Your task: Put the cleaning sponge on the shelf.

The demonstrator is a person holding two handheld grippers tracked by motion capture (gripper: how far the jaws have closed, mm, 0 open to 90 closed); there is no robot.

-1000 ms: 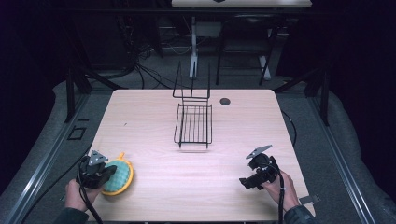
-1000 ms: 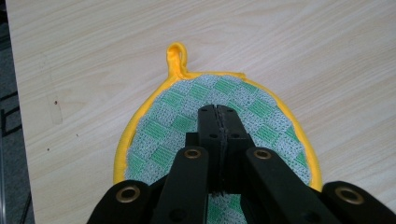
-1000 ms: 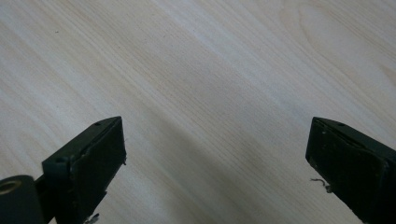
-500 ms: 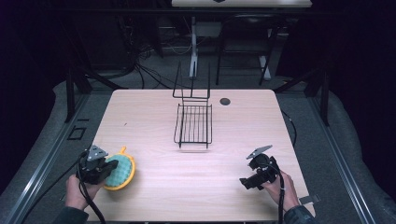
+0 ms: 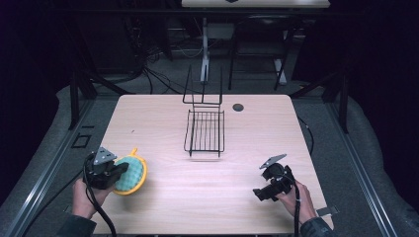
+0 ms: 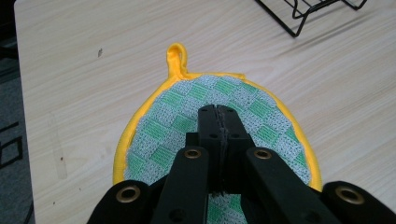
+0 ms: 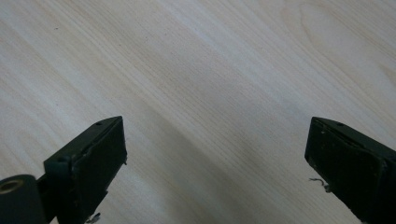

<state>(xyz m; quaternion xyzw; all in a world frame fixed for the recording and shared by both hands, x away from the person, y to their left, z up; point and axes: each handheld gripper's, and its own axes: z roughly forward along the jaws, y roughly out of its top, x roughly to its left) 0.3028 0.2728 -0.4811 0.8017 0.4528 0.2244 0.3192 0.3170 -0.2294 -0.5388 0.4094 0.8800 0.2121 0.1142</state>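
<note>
Under closed left jaws: pot holder (image 6: 173,121).

The potholder (image 5: 130,173) has been carried slightly up the bench by the left gripper (image 5: 116,171); its tilt has been raised.

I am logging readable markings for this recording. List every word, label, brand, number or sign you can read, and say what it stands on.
None can be read.
Round green-checked pot holder with yellow trim: woven pattern, no lettering.
Black wire rack: bare wire, no label.
Light wooden table: grain and small marks, no print.
Left gripper, jaws pressed together over the pot holder, and right gripper, jaws wide apart: plain black, no markings.
</note>
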